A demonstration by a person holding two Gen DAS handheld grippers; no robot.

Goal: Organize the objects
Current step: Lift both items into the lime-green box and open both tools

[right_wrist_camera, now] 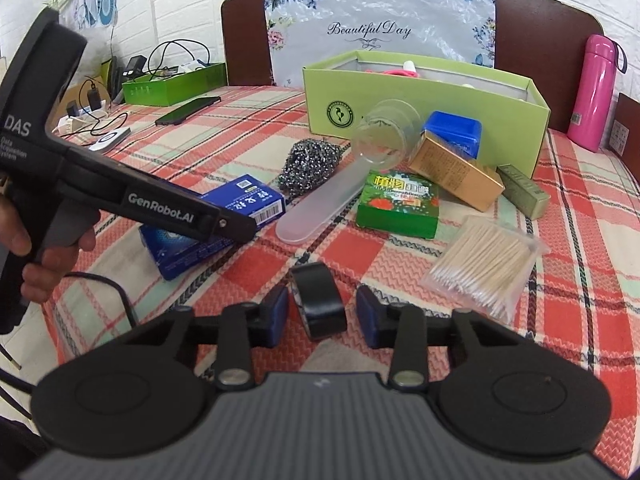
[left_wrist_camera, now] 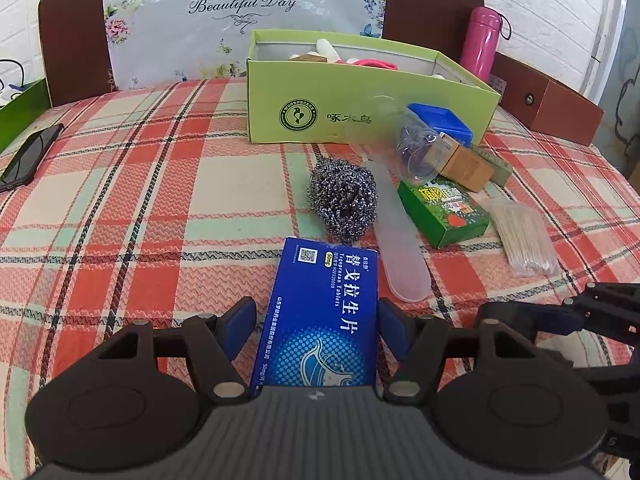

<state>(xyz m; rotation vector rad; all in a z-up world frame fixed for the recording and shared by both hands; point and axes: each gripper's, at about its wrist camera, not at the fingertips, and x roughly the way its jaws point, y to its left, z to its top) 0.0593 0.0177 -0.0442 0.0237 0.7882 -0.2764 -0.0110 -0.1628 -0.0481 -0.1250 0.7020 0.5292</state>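
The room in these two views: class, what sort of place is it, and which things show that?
Probably a bedroom: a checked sheet covers a bed, a headboard stands behind, and a phone lies on it.

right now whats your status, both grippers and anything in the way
Left gripper astride blue tablet box, pads not clearly pressing. Right gripper open around black tape roll, gaps both sides. Green shoebox open behind clutter; path clear.
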